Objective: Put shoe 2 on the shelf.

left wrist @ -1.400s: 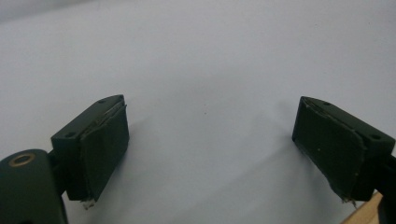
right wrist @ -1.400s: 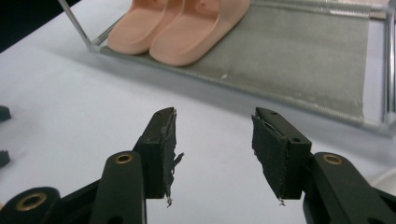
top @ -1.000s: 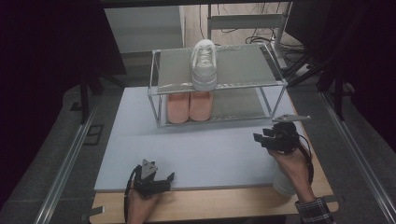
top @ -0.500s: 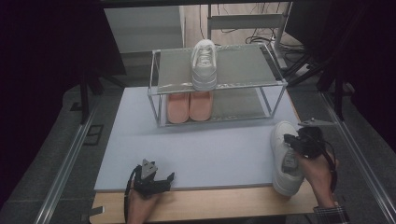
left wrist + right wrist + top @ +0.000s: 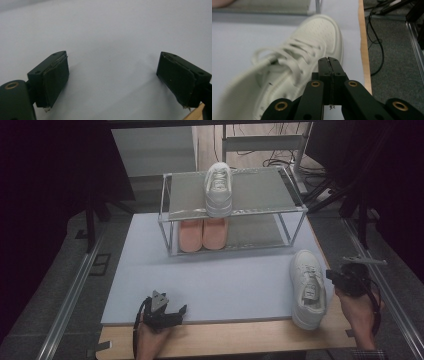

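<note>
A white sneaker (image 5: pixel 307 288) lies on the right side of the pale blue surface (image 5: pixel 220 280), toe pointing toward the far rack and heel reaching onto the wooden strip at the near edge. Just to its right, past the edge of the blue area, the right tool (image 5: pixel 334 276) sits in the person's right hand (image 5: pixel 356 307), close beside the shoe's ankle opening. In the right gripper view the right tool's jaws are pressed flat together with nothing between them, their tip (image 5: pixel 329 61) hovering over the sneaker's (image 5: pixel 294 65) outer side next to the laces; whether they touch the shoe I cannot tell.

Well apart, at the near left of the surface, the left tool (image 5: pixel 167 306) rests low in the left hand (image 5: pixel 150 340). Its jaws stand spread wide, and the left gripper view shows bare blue surface (image 5: pixel 112 37) between the two dark pads (image 5: pixel 56 80).

At the far end stands a two-tier wire shoe rack (image 5: pixel 232 210). A second white sneaker (image 5: pixel 218 187) sits on its top shelf, toe toward the near side and hanging slightly over the front rail. Below it, on the lower shelf, a pair of salmon-pink shoes (image 5: pixel 202 234) stand side by side, touching each other.
</note>
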The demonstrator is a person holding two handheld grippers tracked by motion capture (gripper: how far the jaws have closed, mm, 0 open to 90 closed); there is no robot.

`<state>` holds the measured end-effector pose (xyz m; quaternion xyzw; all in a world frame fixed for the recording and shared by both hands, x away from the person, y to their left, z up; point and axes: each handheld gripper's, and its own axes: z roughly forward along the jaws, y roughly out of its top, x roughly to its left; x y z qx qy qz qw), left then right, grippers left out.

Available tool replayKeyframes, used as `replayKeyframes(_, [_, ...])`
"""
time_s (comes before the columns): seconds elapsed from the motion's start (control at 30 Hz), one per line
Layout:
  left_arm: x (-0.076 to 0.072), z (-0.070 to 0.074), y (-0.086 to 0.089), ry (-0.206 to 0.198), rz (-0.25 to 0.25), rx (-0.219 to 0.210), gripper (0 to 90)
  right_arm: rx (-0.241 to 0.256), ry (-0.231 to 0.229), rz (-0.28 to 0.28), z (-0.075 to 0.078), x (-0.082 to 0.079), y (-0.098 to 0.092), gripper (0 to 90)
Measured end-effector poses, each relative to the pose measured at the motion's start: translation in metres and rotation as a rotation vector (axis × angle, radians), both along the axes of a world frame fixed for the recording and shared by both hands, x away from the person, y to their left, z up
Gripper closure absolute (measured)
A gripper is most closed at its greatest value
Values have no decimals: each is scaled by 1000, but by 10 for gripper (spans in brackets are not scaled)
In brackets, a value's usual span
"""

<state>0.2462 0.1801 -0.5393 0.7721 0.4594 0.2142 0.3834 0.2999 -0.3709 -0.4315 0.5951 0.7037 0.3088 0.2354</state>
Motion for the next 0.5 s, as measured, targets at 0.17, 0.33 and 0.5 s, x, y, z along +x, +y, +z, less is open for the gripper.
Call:
replayKeyframes(0.17, [0, 0, 0, 0, 0, 0, 109, -3, 41, 0, -19, -2, -5, 893])
replayKeyframes(0.33, [0, 0, 0, 0, 0, 0, 109, 0, 91, -2, -37, -1, -6, 894])
replayKeyframes(0.5, [0, 0, 0, -1, 1, -2, 109, 23, 95, -11, -42, -1, -7, 897])
